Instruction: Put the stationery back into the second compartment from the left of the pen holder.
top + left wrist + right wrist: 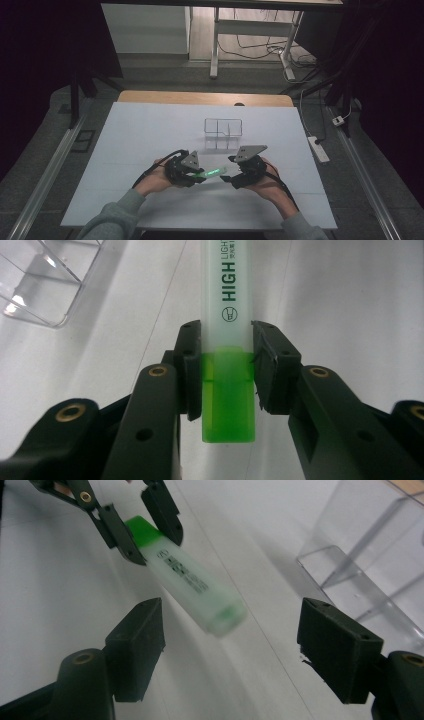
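A green highlighter (212,173) with a translucent cap is held above the white table sheet (140,135). My left gripper (200,175) is shut on its green end, and in the left gripper view the pads press both sides of the highlighter (227,315) where the green end meets the pale part. My right gripper (233,171) faces it from the right. Its jaws stand wide open (230,625), and the highlighter's capped end (192,587) points at the gap without touching either pad. The left gripper (150,525) shows at the top left of the right gripper view.
A clear plastic organizer (223,134) with compartments stands just behind the grippers, seen also as the clear organizer (40,285) and the clear organizer (370,565). A wooden table edge (205,97) runs at the back. A power strip (318,149) lies on the floor to the right.
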The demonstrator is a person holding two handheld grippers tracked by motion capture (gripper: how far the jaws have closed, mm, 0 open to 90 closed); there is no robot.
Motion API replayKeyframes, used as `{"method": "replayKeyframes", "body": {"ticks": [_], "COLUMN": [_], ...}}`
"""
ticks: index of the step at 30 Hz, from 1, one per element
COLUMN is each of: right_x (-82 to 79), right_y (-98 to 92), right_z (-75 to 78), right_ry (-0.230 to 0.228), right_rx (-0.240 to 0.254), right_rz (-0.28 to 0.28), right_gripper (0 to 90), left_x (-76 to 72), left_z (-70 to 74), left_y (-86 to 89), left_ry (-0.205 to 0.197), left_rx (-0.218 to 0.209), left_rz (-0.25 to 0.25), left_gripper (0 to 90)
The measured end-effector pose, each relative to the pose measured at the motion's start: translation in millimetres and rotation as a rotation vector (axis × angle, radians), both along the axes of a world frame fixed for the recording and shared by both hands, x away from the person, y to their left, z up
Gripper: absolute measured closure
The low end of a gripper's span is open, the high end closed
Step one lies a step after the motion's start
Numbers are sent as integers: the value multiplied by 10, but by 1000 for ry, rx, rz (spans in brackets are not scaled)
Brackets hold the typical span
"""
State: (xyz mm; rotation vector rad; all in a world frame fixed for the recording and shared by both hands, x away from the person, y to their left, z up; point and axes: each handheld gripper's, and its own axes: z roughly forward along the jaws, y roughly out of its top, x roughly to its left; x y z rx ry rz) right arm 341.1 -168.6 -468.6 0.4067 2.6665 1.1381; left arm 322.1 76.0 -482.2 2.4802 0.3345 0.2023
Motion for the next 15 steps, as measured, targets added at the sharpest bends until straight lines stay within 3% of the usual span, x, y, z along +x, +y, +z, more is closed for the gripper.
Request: {"method": "replayKeyframes", "body": {"ticks": [15], "right_x": [24], "right_y": [241], "right_z": [-94], "right_ry": [25], "right_rx": [-128], "right_rz": [126], "right_gripper": [391], "left_x": [-11], "left_z": [-69], "left_y": [-122], "left_ry": [5], "left_rx": [52], "left_rz": [-27], "left_gripper": [667]}}
